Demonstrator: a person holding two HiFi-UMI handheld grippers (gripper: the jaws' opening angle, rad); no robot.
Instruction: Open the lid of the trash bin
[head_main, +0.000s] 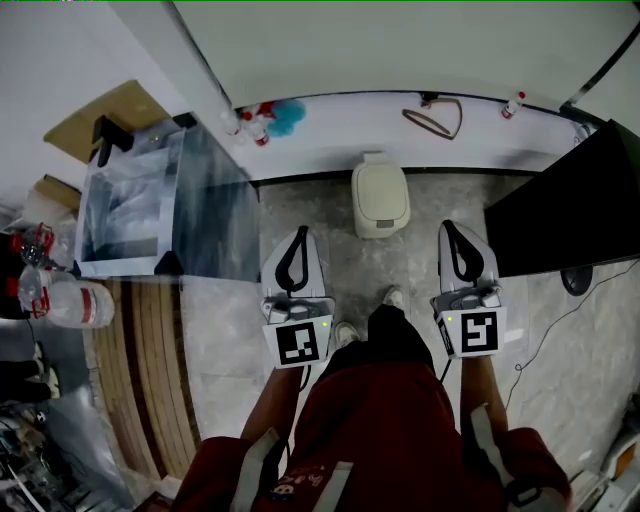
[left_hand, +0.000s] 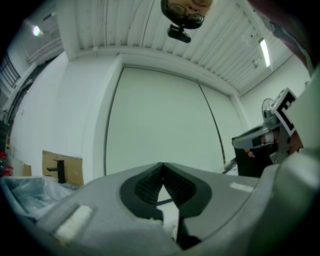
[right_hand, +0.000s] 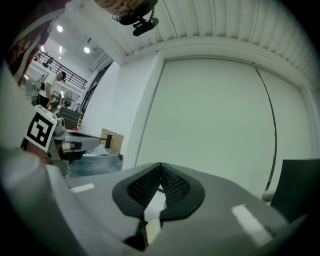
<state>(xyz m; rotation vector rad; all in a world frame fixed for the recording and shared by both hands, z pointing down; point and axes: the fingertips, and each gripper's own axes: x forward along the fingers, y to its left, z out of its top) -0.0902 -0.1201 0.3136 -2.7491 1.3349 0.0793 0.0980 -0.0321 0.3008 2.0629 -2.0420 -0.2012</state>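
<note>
A small cream trash bin (head_main: 380, 198) with its lid down stands on the floor against the far wall, ahead of me and between my two grippers. My left gripper (head_main: 300, 236) is held level to the bin's lower left, apart from it, its jaws shut with nothing between them (left_hand: 162, 165). My right gripper (head_main: 450, 228) is to the bin's right, also apart from it, jaws shut and empty (right_hand: 160, 166). Both gripper views look at the pale wall, and the bin does not show in them.
A clear plastic box (head_main: 150, 205) on a dark stand sits at the left, with a cardboard box (head_main: 100, 118) behind it. A black cabinet (head_main: 570, 205) stands at the right. Small bottles and a blue duster (head_main: 285, 118) lie along the wall ledge. A cable (head_main: 560, 325) runs across the floor at right.
</note>
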